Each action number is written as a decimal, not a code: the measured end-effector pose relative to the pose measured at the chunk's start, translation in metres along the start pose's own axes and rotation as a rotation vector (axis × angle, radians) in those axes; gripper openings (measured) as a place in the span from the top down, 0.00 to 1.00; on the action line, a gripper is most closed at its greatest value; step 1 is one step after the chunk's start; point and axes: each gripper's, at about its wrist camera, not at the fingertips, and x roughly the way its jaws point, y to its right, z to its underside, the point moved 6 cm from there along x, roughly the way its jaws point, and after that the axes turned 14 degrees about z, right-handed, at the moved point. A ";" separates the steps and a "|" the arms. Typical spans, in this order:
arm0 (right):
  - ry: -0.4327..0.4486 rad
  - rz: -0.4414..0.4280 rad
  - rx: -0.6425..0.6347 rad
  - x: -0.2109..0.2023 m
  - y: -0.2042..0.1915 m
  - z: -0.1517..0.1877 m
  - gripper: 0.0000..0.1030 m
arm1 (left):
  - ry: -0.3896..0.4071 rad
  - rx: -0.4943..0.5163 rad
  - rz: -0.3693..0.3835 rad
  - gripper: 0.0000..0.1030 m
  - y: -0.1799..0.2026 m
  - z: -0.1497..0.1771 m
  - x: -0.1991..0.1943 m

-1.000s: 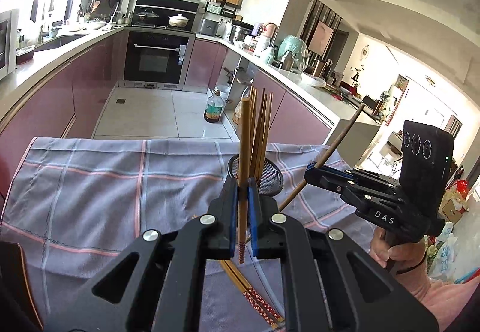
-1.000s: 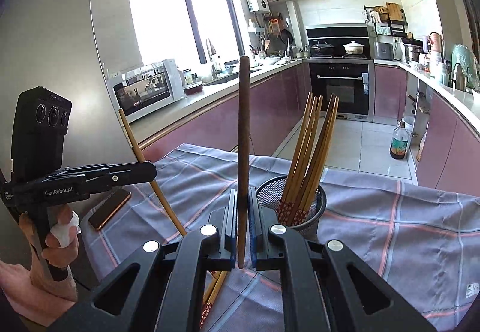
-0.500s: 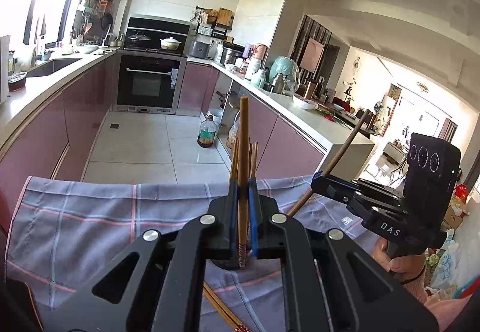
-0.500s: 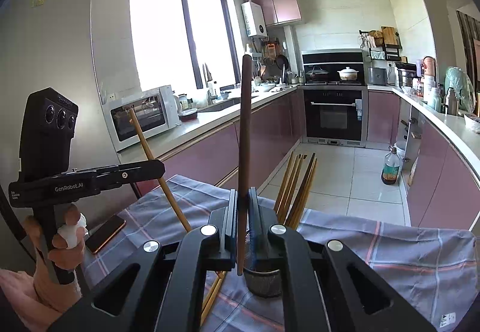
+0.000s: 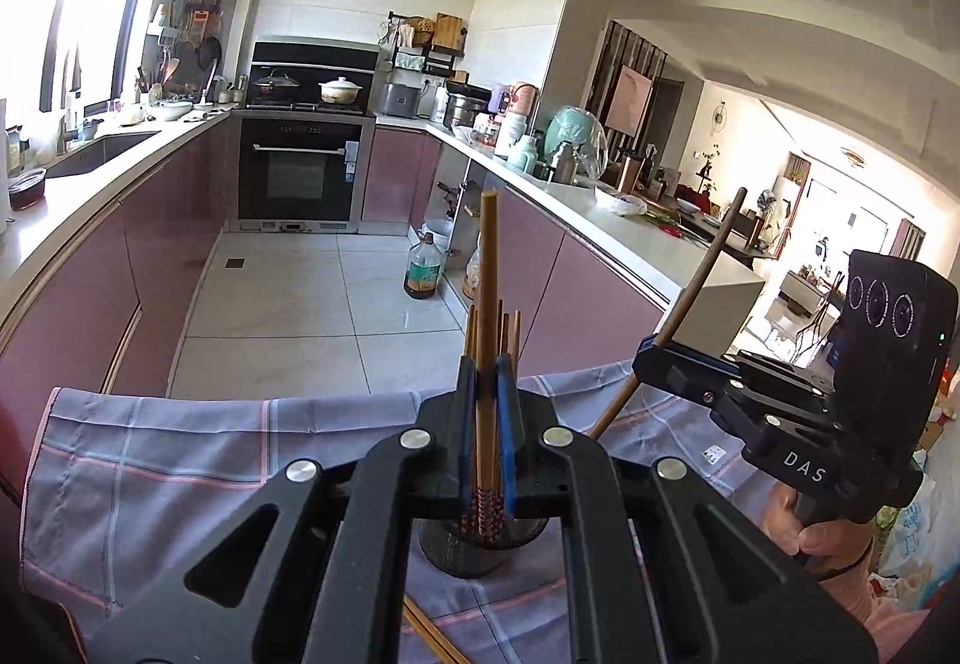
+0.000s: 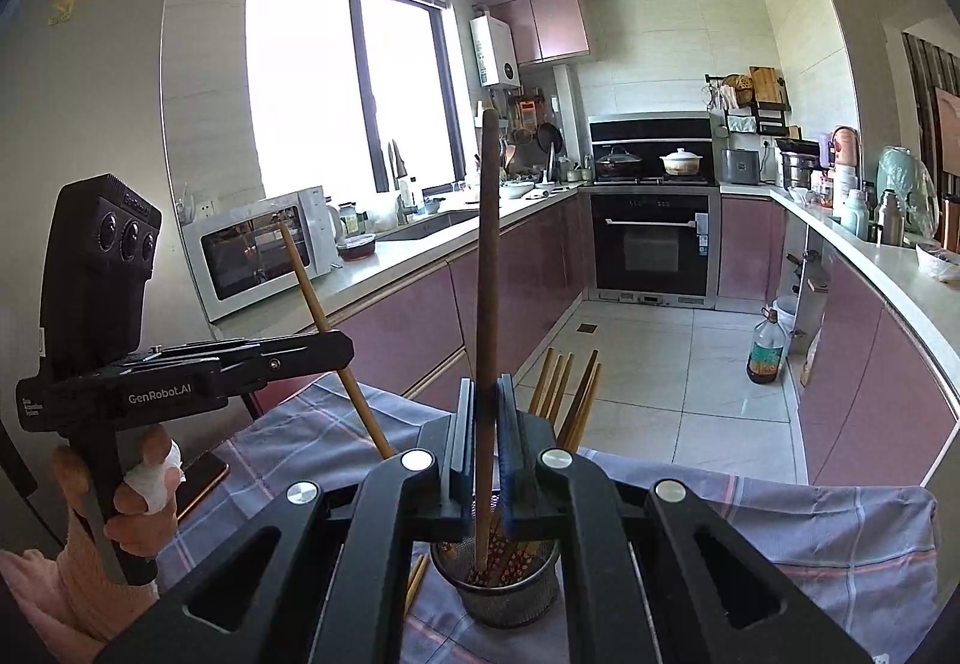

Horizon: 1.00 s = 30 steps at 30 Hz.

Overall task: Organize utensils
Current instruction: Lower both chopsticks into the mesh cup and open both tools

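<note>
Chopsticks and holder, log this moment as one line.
left tool: shut on light chopstick | right tool: shut on dark chopstick | mesh holder: several chopsticks inside | loose chopsticks on cloth

Right tool (image 6: 485,448) clamps a dark chopstick (image 6: 487,268) upright over mesh holder (image 6: 504,592).

Chopsticks (image 6: 576,406) in holder (image 6: 498,592) on cloth (image 6: 780,532)

Bright daylight from the blown-out window (image 6: 342,87); sharp frames, fisheye-curved with dark corners.
</note>
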 end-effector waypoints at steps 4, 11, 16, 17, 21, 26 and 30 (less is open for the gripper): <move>-0.031 0.001 -0.003 0.010 -0.001 0.007 0.95 | -0.052 0.001 -0.016 0.93 -0.003 0.005 0.016; -0.106 -0.010 -0.012 0.032 -0.004 0.023 0.95 | -0.140 0.015 -0.031 0.93 -0.008 0.015 0.039; -0.158 -0.016 -0.018 0.042 -0.006 0.034 0.95 | -0.185 0.021 -0.046 0.93 -0.012 0.022 0.049; -0.169 -0.016 -0.018 0.044 -0.006 0.036 0.95 | -0.194 0.022 -0.048 0.93 -0.013 0.022 0.052; -0.205 -0.013 -0.021 0.053 -0.005 0.042 0.95 | -0.220 0.020 -0.056 0.93 -0.019 0.024 0.061; -0.231 -0.010 -0.007 0.062 -0.003 0.044 0.95 | -0.248 0.016 -0.064 0.93 -0.026 0.024 0.072; -0.246 0.004 0.000 0.067 -0.001 0.045 0.95 | -0.268 0.006 -0.075 0.92 -0.033 0.026 0.084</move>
